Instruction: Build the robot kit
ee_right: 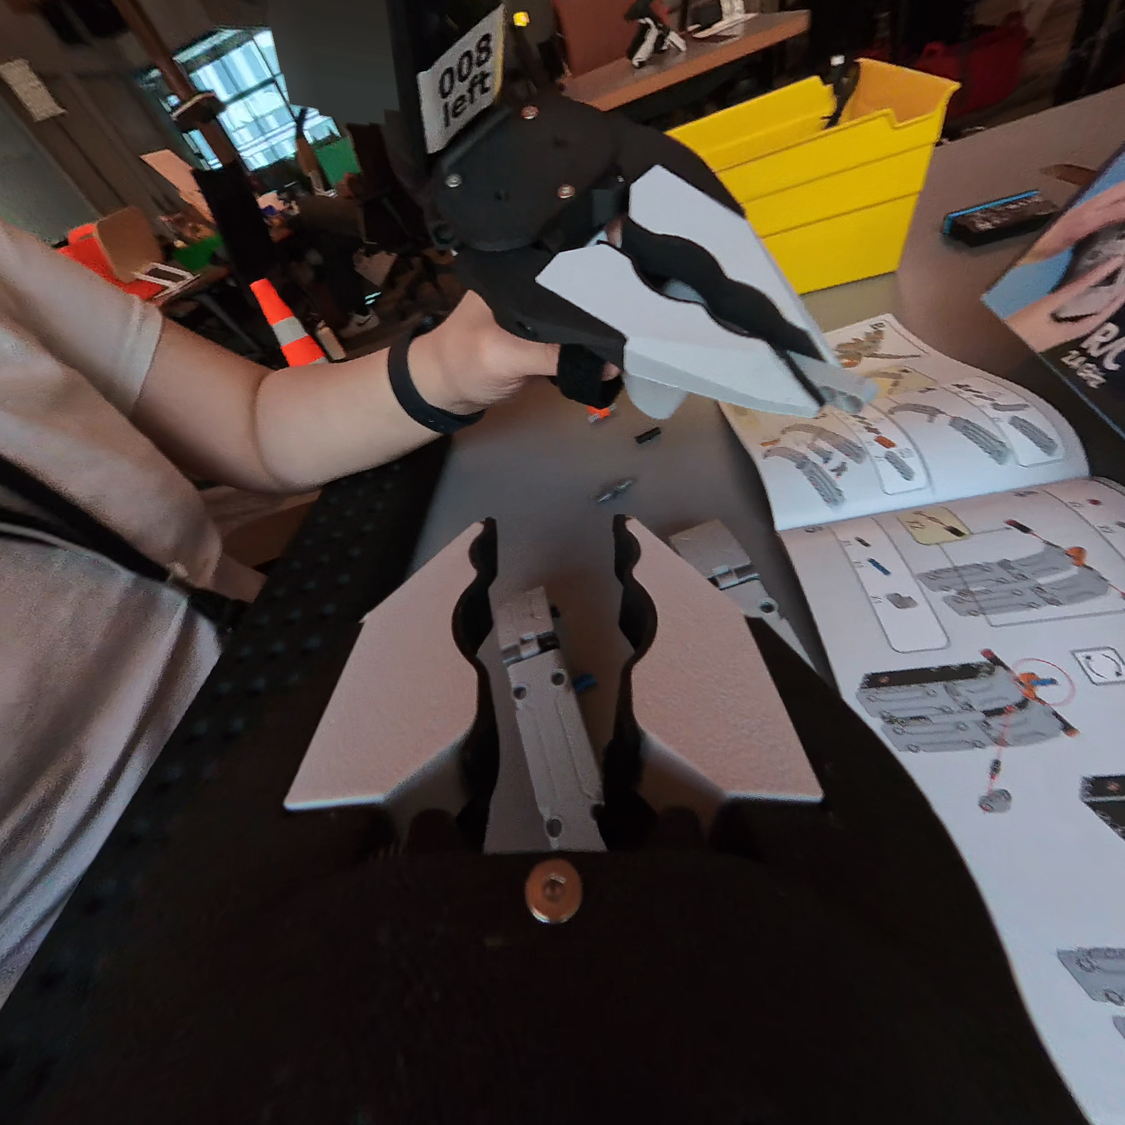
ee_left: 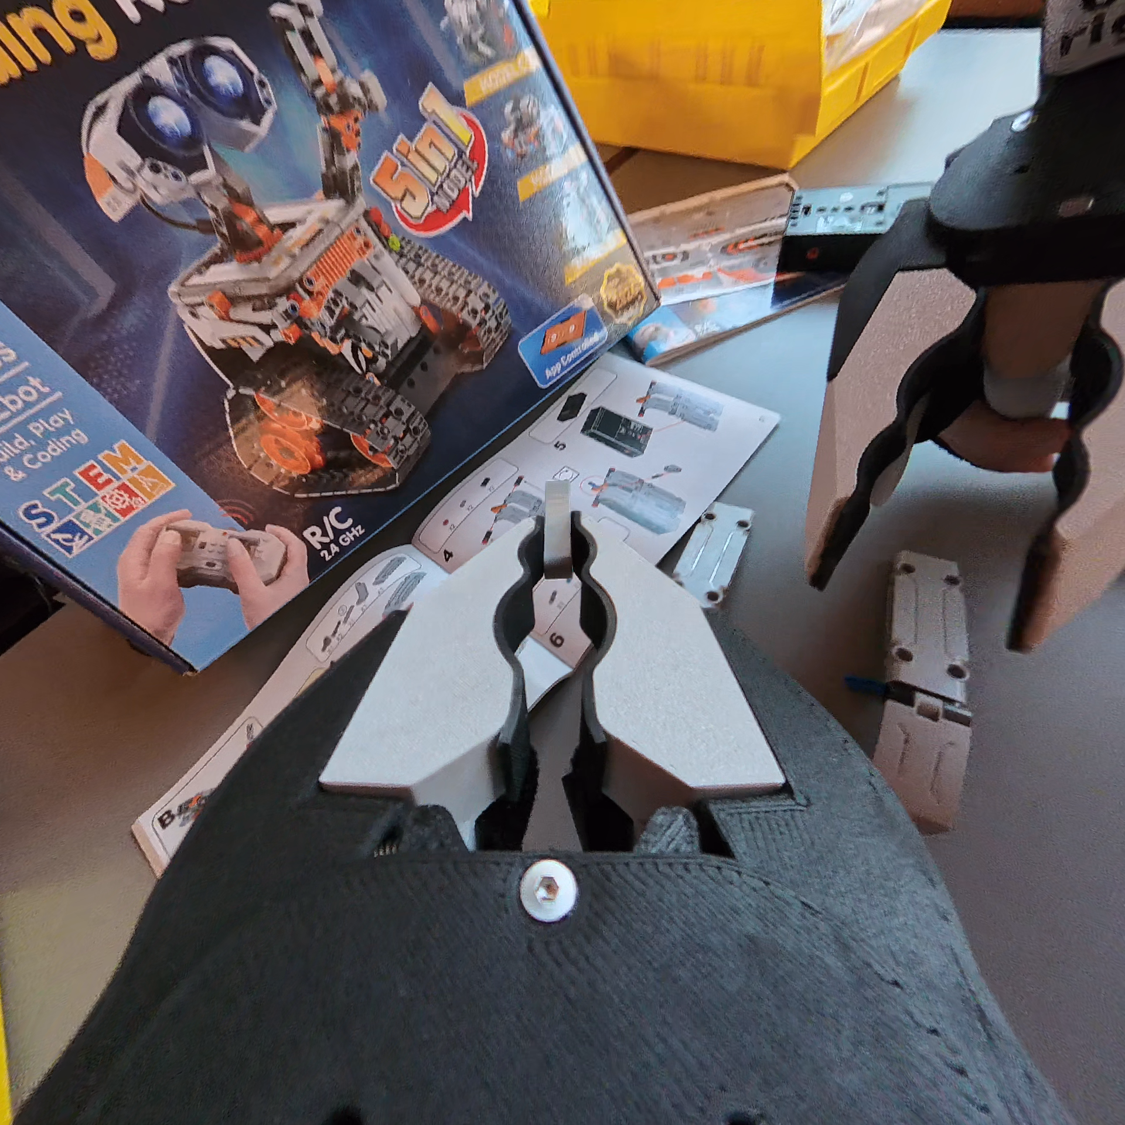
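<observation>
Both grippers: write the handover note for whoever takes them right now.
Left gripper: shut on a small grey beam, held above the open instruction booklet.
Right gripper: open, empty, hovering over a long grey panel assembly on the table.
A second grey panel lies beside the booklet; the toy box leans behind it, the yellow bin farther back.
Done or left: cannot tell.

Two grippers are showing: the left gripper (ee_left: pixel 557 548) and the right gripper (ee_right: pixel 554 529). One small grey piece (ee_left: pixel 557 529) is sitting pinched in the left one. Two grey building-block assemblies are lying on the desk (ee_left: pixel 1035 913): a long one (ee_left: pixel 925 682) and a shorter one (ee_left: pixel 715 560). One open instruction booklet (ee_right: pixel 949 609), one blue toy box (ee_left: pixel 255 274) and one yellow bin (ee_right: pixel 834 182) are lying there too.
</observation>
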A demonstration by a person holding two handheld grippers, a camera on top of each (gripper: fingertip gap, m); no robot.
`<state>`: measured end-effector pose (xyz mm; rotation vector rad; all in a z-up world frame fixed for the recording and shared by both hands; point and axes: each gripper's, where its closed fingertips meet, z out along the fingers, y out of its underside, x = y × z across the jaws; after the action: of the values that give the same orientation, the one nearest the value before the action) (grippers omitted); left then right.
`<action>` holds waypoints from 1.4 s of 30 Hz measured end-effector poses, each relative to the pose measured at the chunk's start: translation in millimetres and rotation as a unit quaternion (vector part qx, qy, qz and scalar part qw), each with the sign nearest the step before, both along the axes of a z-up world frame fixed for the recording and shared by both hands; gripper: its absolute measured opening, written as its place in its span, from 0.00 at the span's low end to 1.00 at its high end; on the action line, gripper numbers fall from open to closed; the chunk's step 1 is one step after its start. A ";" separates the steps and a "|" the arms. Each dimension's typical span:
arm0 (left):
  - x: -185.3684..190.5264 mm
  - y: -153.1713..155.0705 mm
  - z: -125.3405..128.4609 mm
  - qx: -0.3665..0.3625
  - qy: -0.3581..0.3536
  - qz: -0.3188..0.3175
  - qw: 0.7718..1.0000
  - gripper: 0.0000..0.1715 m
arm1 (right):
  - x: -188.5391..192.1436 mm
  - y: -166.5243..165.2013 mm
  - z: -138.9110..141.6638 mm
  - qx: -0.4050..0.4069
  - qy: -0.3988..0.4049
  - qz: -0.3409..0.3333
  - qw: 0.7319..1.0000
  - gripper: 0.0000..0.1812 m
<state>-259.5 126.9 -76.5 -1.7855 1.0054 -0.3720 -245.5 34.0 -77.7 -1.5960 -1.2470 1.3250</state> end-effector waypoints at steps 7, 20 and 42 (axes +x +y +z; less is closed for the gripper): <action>10.7 -19.8 13.7 0.030 -0.039 -0.003 0.999 0.04 | 6.9 -27.4 -31.0 0.065 -0.070 0.029 0.995 0.35; 7.2 -20.7 7.2 0.030 -0.056 0.003 0.998 0.04 | 5.3 -37.1 -42.6 0.127 -0.097 -0.006 0.987 0.36; -115.5 9.1 115.0 0.193 0.397 0.050 0.896 0.04 | 10.2 -41.3 -55.4 0.201 -0.166 0.007 0.965 0.13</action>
<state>-375.0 136.0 38.5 -1.6097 1.4075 0.6502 -235.2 -7.3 -133.2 -1.5464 -1.6114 0.7601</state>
